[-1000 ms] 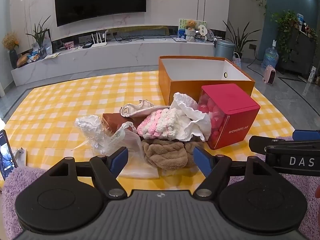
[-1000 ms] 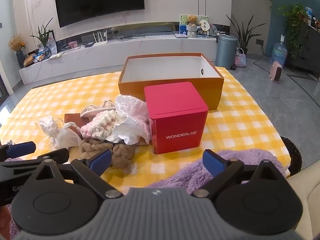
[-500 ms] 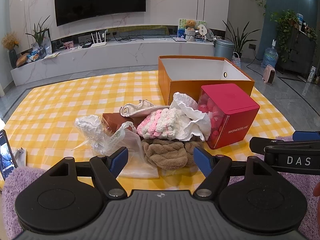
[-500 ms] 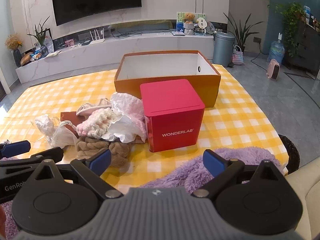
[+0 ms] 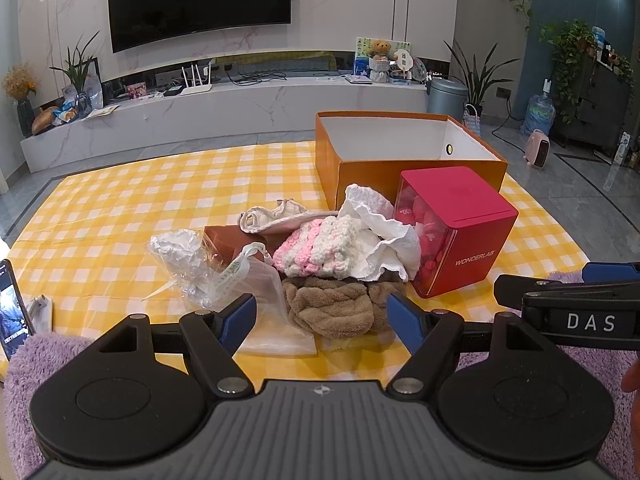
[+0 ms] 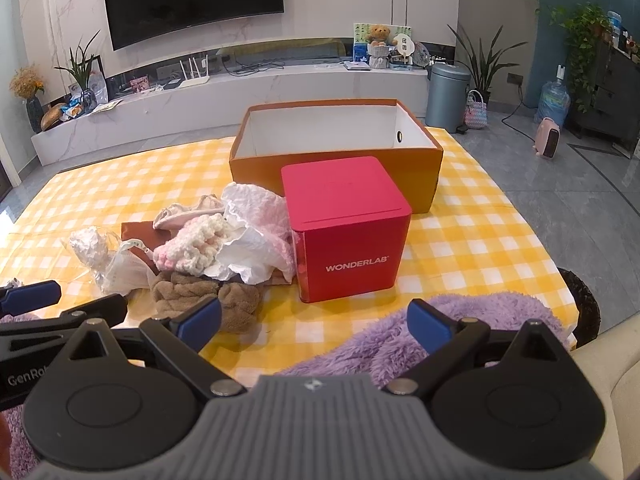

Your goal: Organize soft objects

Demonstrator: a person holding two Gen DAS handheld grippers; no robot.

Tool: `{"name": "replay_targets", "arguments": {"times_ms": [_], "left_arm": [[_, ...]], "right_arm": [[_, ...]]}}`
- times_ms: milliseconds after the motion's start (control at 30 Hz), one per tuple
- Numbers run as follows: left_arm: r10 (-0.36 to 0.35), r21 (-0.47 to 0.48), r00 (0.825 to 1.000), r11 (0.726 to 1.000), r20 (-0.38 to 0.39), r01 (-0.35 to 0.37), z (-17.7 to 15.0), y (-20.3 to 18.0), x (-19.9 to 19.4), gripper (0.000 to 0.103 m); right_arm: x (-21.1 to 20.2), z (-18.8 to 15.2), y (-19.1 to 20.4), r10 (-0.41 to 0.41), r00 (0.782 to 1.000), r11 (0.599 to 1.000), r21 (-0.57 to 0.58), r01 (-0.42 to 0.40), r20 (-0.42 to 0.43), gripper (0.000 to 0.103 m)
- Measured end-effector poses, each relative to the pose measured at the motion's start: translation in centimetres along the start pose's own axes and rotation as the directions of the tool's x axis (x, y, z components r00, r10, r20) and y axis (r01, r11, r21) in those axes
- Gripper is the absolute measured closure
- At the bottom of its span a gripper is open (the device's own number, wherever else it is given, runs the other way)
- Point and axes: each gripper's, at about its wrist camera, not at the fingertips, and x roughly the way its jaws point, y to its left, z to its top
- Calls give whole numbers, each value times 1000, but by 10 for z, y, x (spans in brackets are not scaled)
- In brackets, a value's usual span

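A heap of soft things lies mid-table: a brown plush cloth (image 5: pixel 332 306) (image 6: pixel 200 292) in front, a pink-and-white knit piece (image 5: pixel 316 248) (image 6: pixel 192 244), crumpled white paper (image 5: pixel 384 232), a cream sock (image 5: pixel 276 216) and clear plastic bags (image 5: pixel 188 256). An open orange box (image 5: pixel 400 160) (image 6: pixel 336 164) stands behind them. My left gripper (image 5: pixel 322 316) is open and empty, just short of the brown cloth. My right gripper (image 6: pixel 314 320) is open and empty, in front of the red box.
A red WONDERLAB box (image 5: pixel 456 232) (image 6: pixel 348 228) stands right of the heap. A purple fluffy cloth (image 6: pixel 420 340) covers the near table edge. A phone (image 5: pixel 12 312) lies at the left edge. The yellow checked tablecloth (image 5: pixel 120 208) covers the table.
The right gripper has drifted slightly right and back, so the heap and boxes sit a little further left in its view. The left gripper has hardly moved.
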Motion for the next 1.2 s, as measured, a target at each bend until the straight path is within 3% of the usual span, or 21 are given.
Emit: {"name": "replay_targets", "arguments": {"times_ms": [1200], "left_arm": [[-3,1,1000,1000,-4,3,-2,-3,-4,16]], "right_arm": [[1,-4,4,15,1000,1000,-4,-15,-10,5]]}}
